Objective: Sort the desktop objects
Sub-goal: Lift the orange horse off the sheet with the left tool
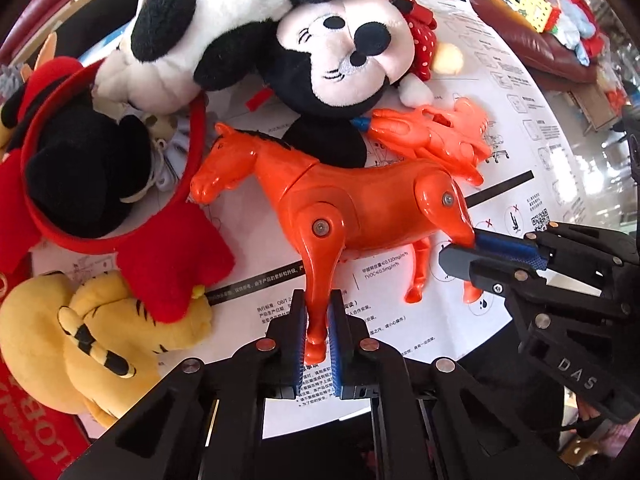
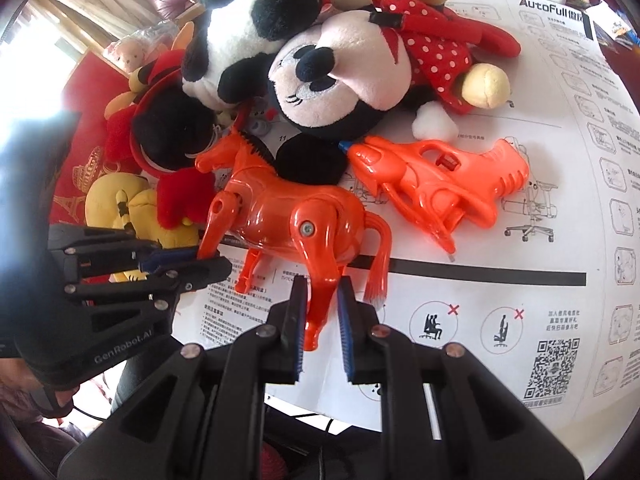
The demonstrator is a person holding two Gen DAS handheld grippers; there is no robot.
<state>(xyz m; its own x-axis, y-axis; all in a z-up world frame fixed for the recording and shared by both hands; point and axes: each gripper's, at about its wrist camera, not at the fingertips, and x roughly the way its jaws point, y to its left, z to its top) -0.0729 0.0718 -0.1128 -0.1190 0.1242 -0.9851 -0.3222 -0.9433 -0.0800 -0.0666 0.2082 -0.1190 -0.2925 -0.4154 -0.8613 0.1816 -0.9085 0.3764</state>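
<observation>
Orange toy horse [image 1: 340, 200] lies on its side on paper-covered surface [image 1: 400, 320]; left gripper [image 1: 318, 336] clamps front leg; right gripper [image 2: 322, 312] clamps hind leg; plush toys [image 1: 340, 52] just behind.

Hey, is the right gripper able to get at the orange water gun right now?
Probably not yet. The right gripper is shut on the orange horse's hind leg. The orange water gun lies uncovered on the paper just beyond, so it looks reachable once the horse is released.

"AutoFull" heads the printed instruction sheet [image 2: 552, 128], which also carries a QR code [image 2: 554, 368] and two red crosses. "GenRobot.AI" marks the left gripper [image 2: 208, 258]; "DAS" marks the right gripper [image 1: 460, 250].
</observation>
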